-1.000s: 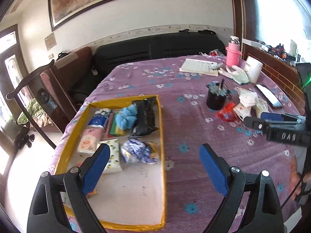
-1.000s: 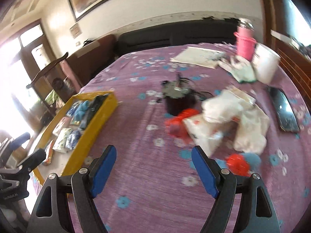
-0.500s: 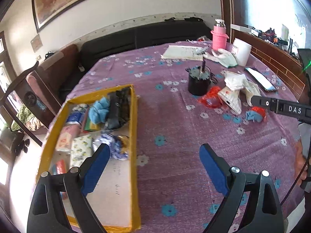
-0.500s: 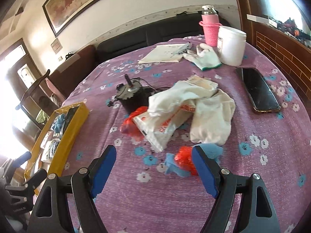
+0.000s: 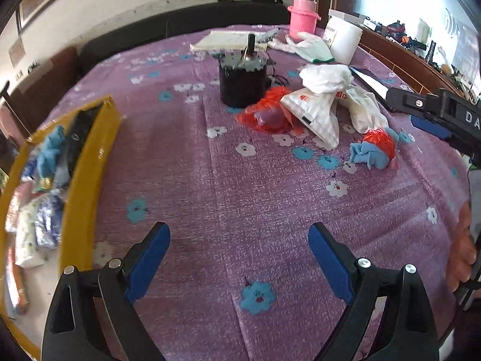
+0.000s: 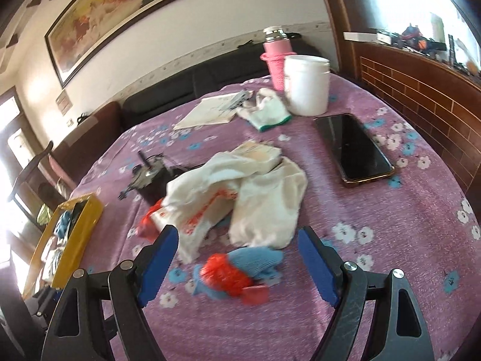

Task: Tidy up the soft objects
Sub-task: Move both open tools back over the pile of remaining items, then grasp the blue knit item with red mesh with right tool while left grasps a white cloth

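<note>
A small blue cloth wrapped in red plastic (image 6: 240, 270) lies on the purple tablecloth between the fingers of my right gripper (image 6: 237, 234), which is open and not touching it. The same bundle (image 5: 372, 150) sits right of centre in the left wrist view. Behind it is a heap of white cloths and bags (image 6: 255, 186) and a crumpled red plastic bag (image 5: 267, 114). My left gripper (image 5: 237, 234) is open over bare cloth. The yellow tray (image 5: 90, 162) at its left holds a blue cloth (image 5: 51, 150) and several soft packets.
A black motor (image 5: 242, 84) stands behind the red bag. A phone (image 6: 351, 147), a white jar (image 6: 306, 84), a pink bottle (image 6: 276, 60), a notebook (image 6: 207, 111) and a white glove (image 6: 267, 111) lie further back. A hand (image 5: 460, 255) shows at the right edge.
The left gripper has swung right, away from the tray, which now sits at the view's left edge. The right gripper has closed in on the blue and red bundle, now between its fingers.
</note>
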Demonstrator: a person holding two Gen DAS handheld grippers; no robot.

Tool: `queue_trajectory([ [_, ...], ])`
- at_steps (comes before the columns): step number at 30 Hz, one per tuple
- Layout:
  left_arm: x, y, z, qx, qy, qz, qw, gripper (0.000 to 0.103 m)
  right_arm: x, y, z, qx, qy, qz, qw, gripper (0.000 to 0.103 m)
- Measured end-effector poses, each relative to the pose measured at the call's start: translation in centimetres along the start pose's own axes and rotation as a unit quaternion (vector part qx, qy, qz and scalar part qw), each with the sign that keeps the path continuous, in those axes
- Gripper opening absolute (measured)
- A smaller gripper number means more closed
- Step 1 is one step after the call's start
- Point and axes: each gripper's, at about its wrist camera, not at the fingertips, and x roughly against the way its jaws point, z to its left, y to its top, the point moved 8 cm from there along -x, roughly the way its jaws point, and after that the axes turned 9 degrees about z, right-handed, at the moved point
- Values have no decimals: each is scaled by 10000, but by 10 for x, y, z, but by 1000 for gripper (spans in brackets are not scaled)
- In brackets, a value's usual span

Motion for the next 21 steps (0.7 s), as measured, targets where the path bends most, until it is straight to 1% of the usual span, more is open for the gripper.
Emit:
queue_trajectory([
  [2,-7,-1,4,148,-249,150,9995,92,-2,1,-7,-130,22,-49,9999,85],
  [5,-8,1,6,270,-474,138,9984,99,-5,2,-15,-307,133,-11,9994,85],
  [7,-9,1,4,248,-512,149,9983,103,-5,1,-18,-374,158,2,9992,86],
  [14,-12,2,2,158,-407,212,9988,103,-16,-5,-19,-436,166,245,9986,88],
  [21,-12,4,3,200,-505,173,9984,103,-24,-10,-26,-557,50,398,9976,88],
])
